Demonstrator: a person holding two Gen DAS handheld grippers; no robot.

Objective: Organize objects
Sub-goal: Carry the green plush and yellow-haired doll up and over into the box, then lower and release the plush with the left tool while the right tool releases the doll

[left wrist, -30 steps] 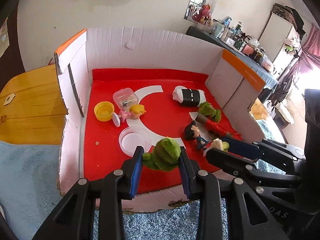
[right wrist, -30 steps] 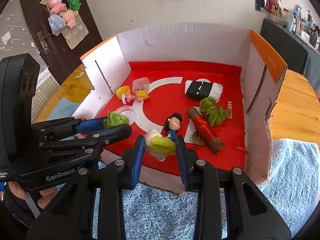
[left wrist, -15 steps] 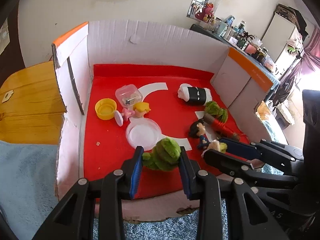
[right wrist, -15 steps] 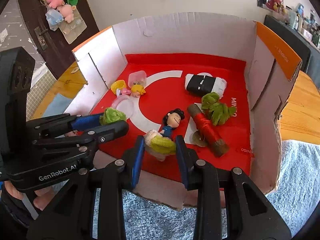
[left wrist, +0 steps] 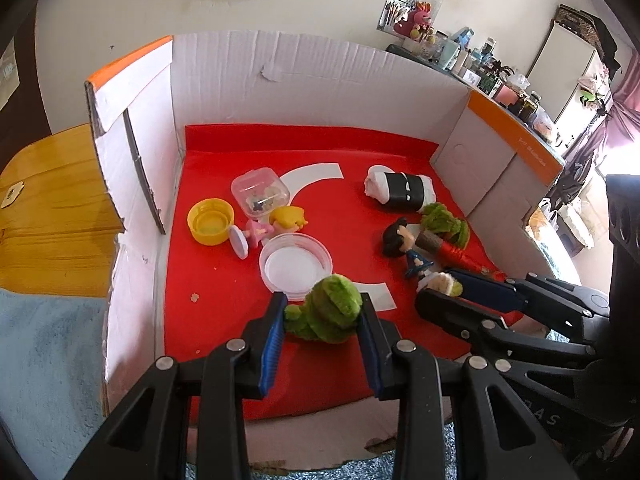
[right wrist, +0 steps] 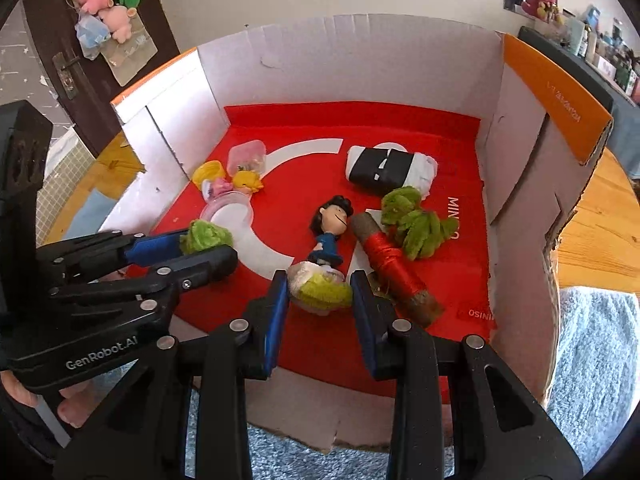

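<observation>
My left gripper is shut on a fuzzy green toy, held over the front of the cardboard box's red floor. In the right wrist view that same green toy shows in the left gripper at the left. My right gripper is shut on a white and yellow-green fuzzy piece, just in front of the dark-haired figurine. From the left wrist view the right gripper sits at the right, holding that piece.
Inside the box lie a yellow cap, a clear case, a pink and yellow figure, a clear round lid, a black-and-white roll, a red-wrapped stick and green fluff. Blue towel and wooden table surround it.
Both grippers, still holding their toys, have crept forward over the box's front edge, so the box and its contents look larger and nearer. Nothing was let go.
</observation>
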